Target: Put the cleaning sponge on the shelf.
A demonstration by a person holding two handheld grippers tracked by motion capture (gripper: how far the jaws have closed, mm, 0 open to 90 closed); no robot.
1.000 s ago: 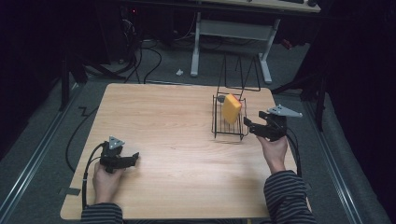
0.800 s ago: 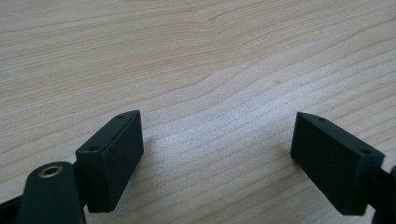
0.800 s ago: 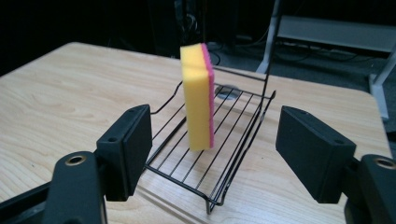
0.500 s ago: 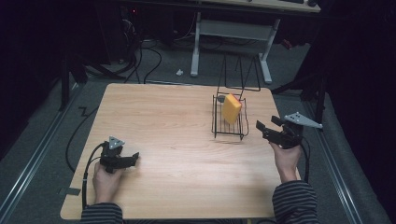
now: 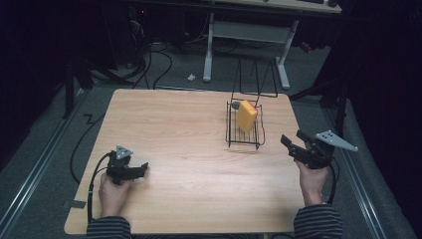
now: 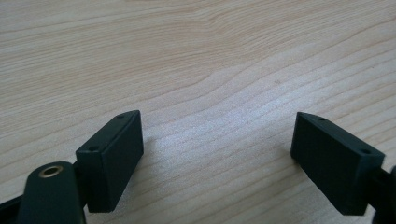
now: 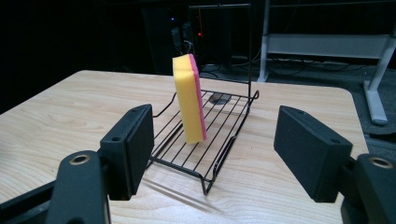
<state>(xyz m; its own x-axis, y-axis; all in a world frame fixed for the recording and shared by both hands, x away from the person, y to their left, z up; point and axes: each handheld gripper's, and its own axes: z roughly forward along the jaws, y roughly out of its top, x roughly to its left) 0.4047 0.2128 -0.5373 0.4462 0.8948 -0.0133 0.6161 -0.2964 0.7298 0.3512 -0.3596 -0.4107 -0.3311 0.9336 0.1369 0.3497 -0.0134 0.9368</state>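
Observation:
A yellow sponge with a pink backing [image 5: 246,115] [image 7: 187,98] stands on edge in a black wire rack [image 5: 244,138] [image 7: 219,144] at the right rear of the wooden table [image 5: 189,124]. My right gripper [image 5: 292,140] [image 7: 212,135] is held open over the table's right edge, a short way from the rack and pointing at it, with nothing between its jaws. My left gripper [image 5: 144,168] [image 6: 217,135] rests open on the bare tabletop at the front left, with only wood between its jaws.
A small grey round piece [image 5: 235,105] lies at the rack's far end. The rack's tall wire back [image 5: 256,79] rises behind it. Beyond the table are a white-legged desk [image 5: 209,50] and cables on the floor [image 5: 159,59].
My right gripper has drawn back from the rack, moving right and toward the person. The sponge stays standing in the rack. The left gripper has not moved.

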